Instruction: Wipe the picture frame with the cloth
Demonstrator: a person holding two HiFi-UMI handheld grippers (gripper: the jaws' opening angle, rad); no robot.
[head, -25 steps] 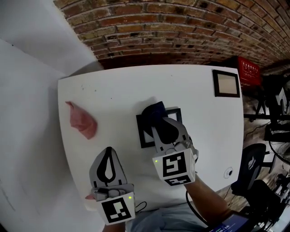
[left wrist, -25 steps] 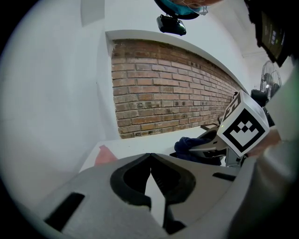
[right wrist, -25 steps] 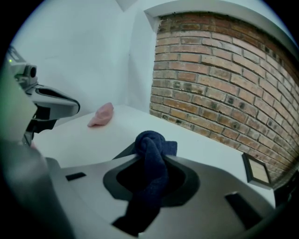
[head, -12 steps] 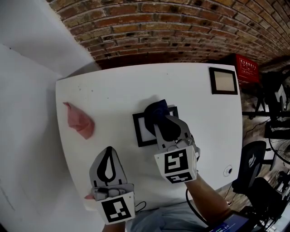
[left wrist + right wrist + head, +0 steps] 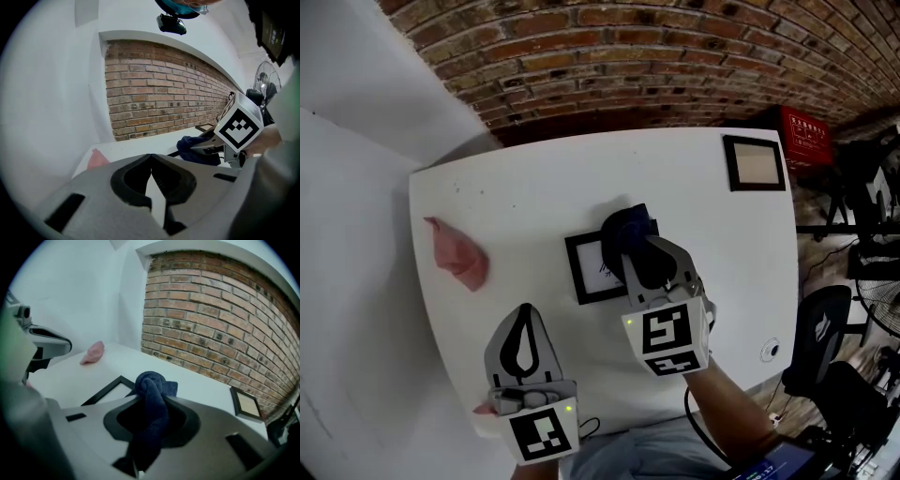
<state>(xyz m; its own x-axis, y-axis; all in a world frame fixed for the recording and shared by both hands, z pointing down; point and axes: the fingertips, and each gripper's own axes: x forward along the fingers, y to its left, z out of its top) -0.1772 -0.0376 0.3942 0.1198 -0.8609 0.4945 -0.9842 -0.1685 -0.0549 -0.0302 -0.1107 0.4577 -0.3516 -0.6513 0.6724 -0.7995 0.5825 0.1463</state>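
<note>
The picture frame (image 5: 591,270) lies flat and unpinned mid-way across the bench (image 5: 534,178), so the cloth (image 5: 624,228) clamped in the right gripper's (image 5: 630,246) jaws over its far right corner could shove it sideways, while the left gripper (image 5: 525,311) hangs near, jaws together and empty.

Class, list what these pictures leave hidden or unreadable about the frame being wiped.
Head view: the right side of the picture frame is covered by the blue cloth and the right tool.
Right gripper view: the cloth's bulk hides whether it touches the frame.
Head view: the framed drawing is too small to read.
</note>
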